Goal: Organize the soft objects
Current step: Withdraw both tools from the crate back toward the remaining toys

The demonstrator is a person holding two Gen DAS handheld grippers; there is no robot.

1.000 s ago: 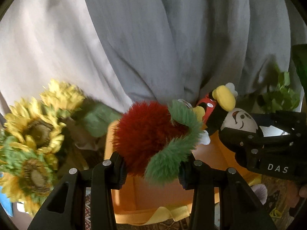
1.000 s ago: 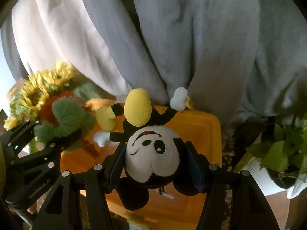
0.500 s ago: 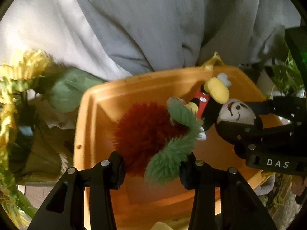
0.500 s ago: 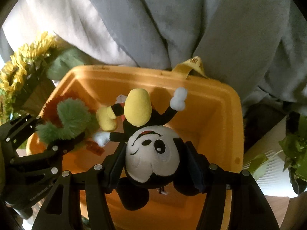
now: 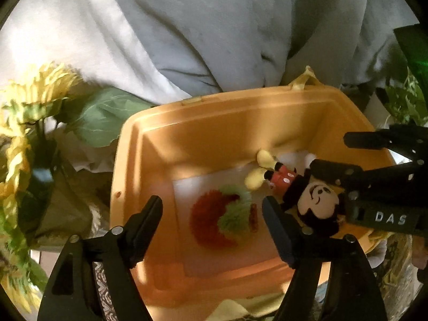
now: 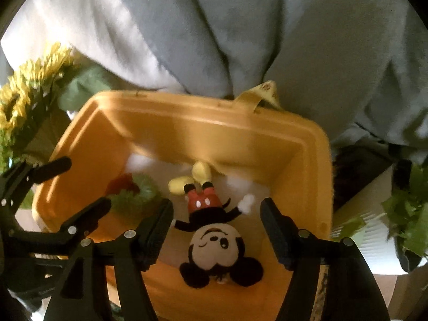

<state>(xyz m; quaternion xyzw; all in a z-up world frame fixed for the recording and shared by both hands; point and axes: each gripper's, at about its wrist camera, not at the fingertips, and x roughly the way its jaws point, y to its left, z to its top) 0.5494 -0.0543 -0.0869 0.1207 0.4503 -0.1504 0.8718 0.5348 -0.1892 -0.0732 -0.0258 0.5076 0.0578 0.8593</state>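
Both grippers hang over the orange bin (image 5: 128, 160), jaws spread wide, holding nothing. The left gripper (image 5: 212, 220) is above the red-and-green fuzzy plush (image 5: 222, 219), which lies on the bin floor left of centre. The right gripper (image 6: 216, 224) is above the Mickey Mouse plush (image 6: 214, 230), head near, feet toward the far wall, right of centre in the bin; I cannot tell whether it has settled.

Risks, as I judge them: lifting out carelessly could snag a finger on fur or on Mickey's arm and drag a toy back out; the two grippers sit close and could knock together; swinging left could catch the sunflowers (image 5: 24, 123).

Count: two plush toys, one bin, two grippers, one yellow strap (image 6: 260, 93) at the far rim, sunflower bunch on the left, leafy plant (image 6: 409, 214) on the right, grey curtain (image 5: 214, 32) behind.
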